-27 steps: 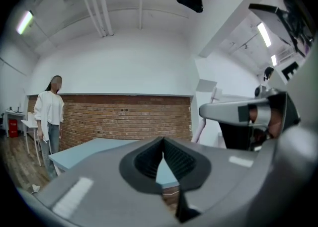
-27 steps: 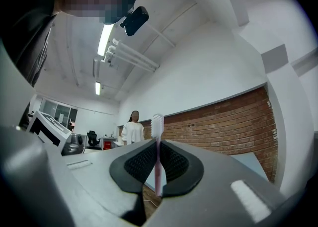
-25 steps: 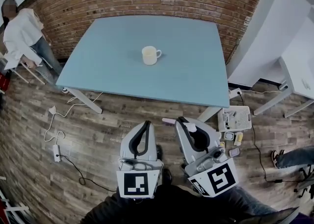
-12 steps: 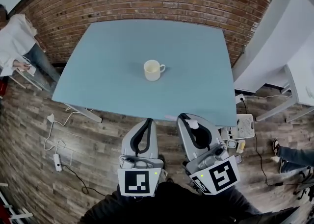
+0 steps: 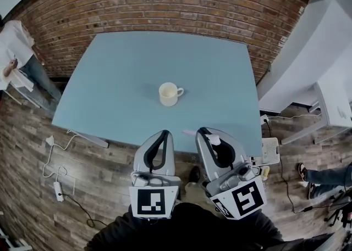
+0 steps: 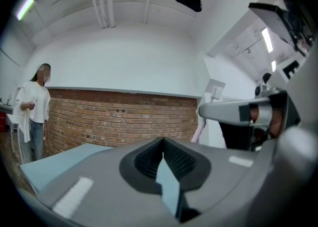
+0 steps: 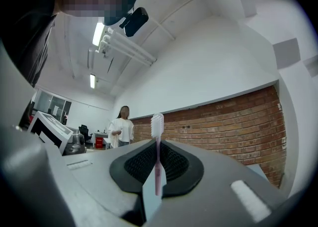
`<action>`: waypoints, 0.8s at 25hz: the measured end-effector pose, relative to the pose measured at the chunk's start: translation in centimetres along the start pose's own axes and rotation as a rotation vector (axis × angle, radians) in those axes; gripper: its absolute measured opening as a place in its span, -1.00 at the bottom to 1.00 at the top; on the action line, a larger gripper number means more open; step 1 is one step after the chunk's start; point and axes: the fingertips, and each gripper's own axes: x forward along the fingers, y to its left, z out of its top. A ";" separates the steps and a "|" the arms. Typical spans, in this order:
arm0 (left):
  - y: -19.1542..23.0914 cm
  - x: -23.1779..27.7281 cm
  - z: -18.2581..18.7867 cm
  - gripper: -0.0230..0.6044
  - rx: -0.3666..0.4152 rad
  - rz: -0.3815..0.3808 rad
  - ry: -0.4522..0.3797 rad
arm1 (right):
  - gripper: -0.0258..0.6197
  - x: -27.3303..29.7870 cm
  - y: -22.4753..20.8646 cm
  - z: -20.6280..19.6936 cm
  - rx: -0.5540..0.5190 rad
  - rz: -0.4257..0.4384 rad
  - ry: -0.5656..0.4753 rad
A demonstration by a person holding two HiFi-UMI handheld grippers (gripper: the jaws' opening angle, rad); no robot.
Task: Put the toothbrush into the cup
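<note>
A cream cup [image 5: 169, 94] with its handle to the right stands near the middle of the light blue table [image 5: 115, 74]. My right gripper [image 5: 204, 132] is shut on a pink toothbrush [image 5: 189, 133] that lies across its jaws. In the right gripper view the toothbrush [image 7: 158, 164] stands upright between the pads, white bristles on top. My left gripper [image 5: 163, 134] is beside it, shut with nothing in it; its pads [image 6: 175, 157] meet at the tip. Both tips sit at the table's near edge, well short of the cup.
A brick wall [image 5: 165, 3] runs behind the table. White furniture [image 5: 324, 68] stands to the right. A person in white [image 5: 12, 52] is at the far left. Cables and a power strip [image 5: 57, 188] lie on the wood floor, and a tray of small items [image 5: 270, 149] sits by the table leg.
Both grippers have moved forward from over the floor to the table's near edge. The table and cup now sit closer in the head view. Both grips look unchanged.
</note>
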 end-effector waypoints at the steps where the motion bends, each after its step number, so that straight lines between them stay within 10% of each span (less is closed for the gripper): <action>1: 0.1 0.4 0.1 -0.90 0.001 0.000 -0.004 | -0.86 0.3 -0.3 0.0 -0.001 0.002 -0.001; 20: 2.6 14.5 -2.4 -0.90 0.007 0.145 0.089 | -0.86 11.1 -11.2 -4.8 0.103 0.143 0.045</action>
